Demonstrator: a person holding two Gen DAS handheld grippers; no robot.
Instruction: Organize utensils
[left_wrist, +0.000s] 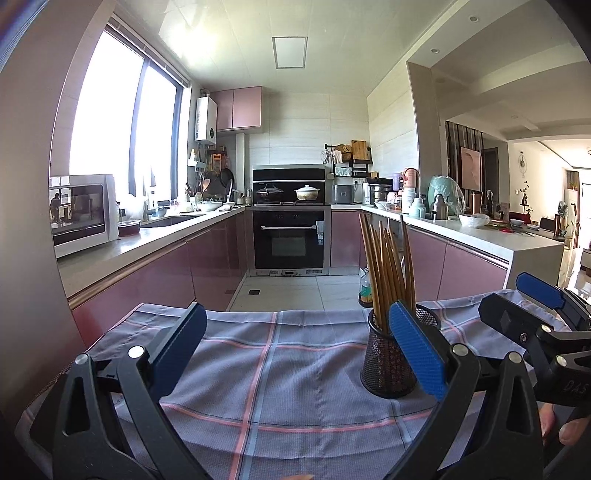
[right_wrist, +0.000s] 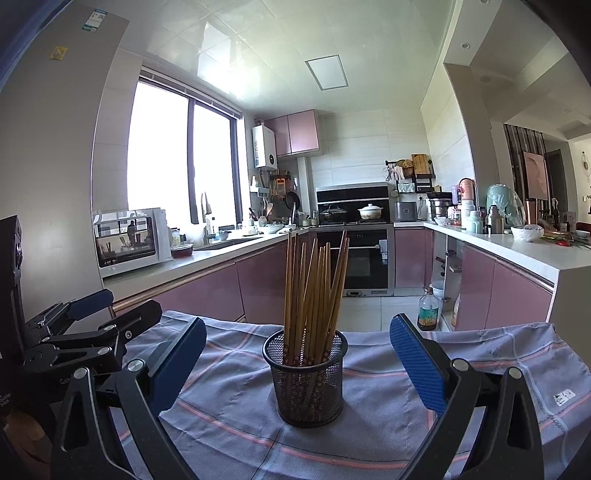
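A black mesh cup (right_wrist: 306, 380) stands upright on a grey-blue checked cloth (right_wrist: 236, 435) and holds several brown chopsticks (right_wrist: 314, 288). My right gripper (right_wrist: 297, 347) is open and empty, its jaws either side of the cup, not touching it. In the left wrist view the cup (left_wrist: 388, 358) and chopsticks (left_wrist: 388, 262) sit partly behind the right finger. My left gripper (left_wrist: 297, 332) is open and empty over the bare cloth (left_wrist: 258, 387), left of the cup. Each gripper shows at the other view's edge.
The cloth-covered table ends just beyond the cup. Past it lies a kitchen floor with pink cabinets, an oven (left_wrist: 290, 240), a microwave (left_wrist: 83, 212) on the left counter and a bottle (right_wrist: 428, 310) on the floor at right.
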